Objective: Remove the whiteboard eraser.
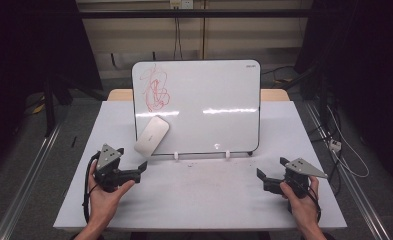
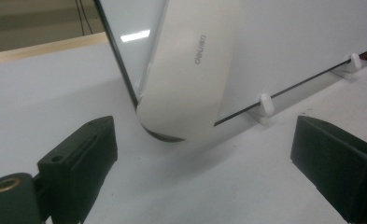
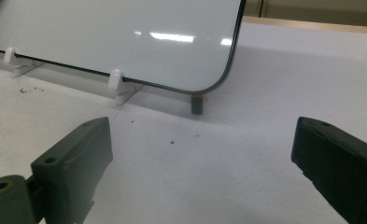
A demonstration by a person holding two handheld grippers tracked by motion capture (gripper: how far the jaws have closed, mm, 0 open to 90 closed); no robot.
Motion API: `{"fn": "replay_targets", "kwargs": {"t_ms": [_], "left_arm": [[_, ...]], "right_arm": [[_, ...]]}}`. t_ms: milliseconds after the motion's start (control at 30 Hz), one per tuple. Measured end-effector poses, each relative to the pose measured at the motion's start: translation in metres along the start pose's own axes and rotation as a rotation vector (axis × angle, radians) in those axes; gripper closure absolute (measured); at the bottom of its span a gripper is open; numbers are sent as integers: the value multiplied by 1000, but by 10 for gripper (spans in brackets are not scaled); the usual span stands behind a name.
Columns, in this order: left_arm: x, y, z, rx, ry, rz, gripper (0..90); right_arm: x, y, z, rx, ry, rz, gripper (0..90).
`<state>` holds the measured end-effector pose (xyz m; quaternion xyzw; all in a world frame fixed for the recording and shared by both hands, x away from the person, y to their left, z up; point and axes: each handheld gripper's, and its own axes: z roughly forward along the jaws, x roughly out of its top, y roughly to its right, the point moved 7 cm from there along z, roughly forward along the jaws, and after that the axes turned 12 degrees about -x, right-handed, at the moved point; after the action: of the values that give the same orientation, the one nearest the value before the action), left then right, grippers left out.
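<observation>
A whiteboard (image 1: 204,105) stands upright on two white clips at the back of the table, with red scribbles (image 1: 154,89) in its upper left corner. A white eraser (image 1: 151,135) leans against its lower left edge; in the left gripper view the eraser (image 2: 190,70) lies just ahead of the jaws. My left gripper (image 1: 141,170) rests open on the table at the front left, held by a hand, nothing between its jaws. My right gripper (image 1: 270,169) is open at the front right, facing the board's lower right corner (image 3: 218,79).
The white table (image 1: 199,200) carries dark specks near the board's foot. A small dark stub with a red tip (image 3: 197,103) sits under the board's right corner. Cables (image 1: 344,150) trail on the floor to the right. A rail (image 1: 29,170) runs along the left.
</observation>
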<state>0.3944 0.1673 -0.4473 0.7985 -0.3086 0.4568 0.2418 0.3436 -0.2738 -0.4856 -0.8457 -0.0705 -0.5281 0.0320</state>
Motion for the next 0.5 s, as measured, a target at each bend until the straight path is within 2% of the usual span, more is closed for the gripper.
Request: {"fn": "replay_targets", "kwargs": {"t_ms": [67,167,200,300,333,367,500], "left_arm": [[1,1,5,1,-33,24,64],[2,2,10,6,-41,34,63],[3,2,12,9,-53,52,63],[9,2,16,38,-72,86,67],[14,0,19,69,-89,125,68],[14,0,19,69,-89,125,67],[25,-4,26,98,-120,176,74]], "right_arm": [[0,0,0,1,0,-3,52],[0,-1,0,2,0,-3,52],[0,-1,0,2,0,-3,52],[0,-2,0,5,0,-8,51],[0,-2,0,5,0,-10,51],[0,-2,1,5,-2,-11,51],[0,-2,3,4,-5,-8,50]]}}
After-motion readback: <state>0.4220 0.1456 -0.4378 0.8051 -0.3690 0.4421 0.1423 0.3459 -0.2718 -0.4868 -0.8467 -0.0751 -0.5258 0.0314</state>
